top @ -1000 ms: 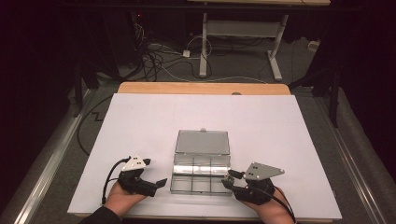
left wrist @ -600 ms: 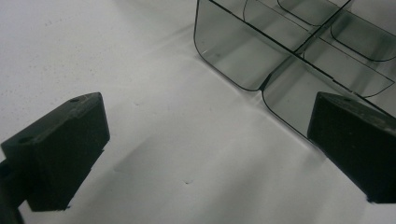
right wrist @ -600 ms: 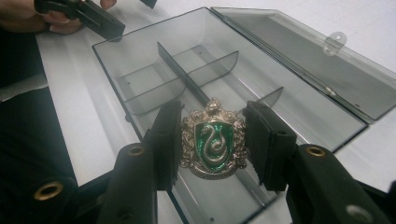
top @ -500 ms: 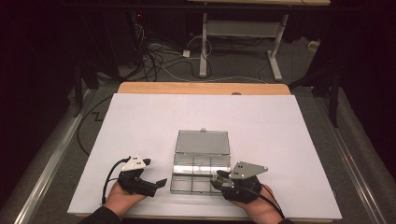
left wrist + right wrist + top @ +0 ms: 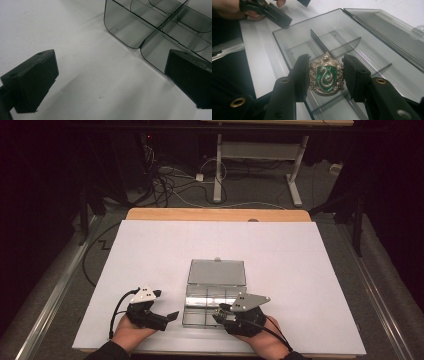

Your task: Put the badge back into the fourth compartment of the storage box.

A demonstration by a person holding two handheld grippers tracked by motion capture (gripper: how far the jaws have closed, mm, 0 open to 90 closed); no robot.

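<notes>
The right claw (image 5: 325, 75) grips a crest-shaped badge (image 5: 326, 75) — silver-toned, with a green enamel shield and a snake — its two pads pressed against the badge's sides. It holds the badge upright over the near-right part of a clear plastic organizer box (image 5: 202, 305), whose lid (image 5: 216, 272) lies flat open on the far side. The box sits on the white counter (image 5: 300, 260), near its front edge. The left claw (image 5: 167, 317) rests just left of the box with jaws spread wide and nothing between them — one jaw close to the box's near-left corner (image 5: 137, 46).
</notes>
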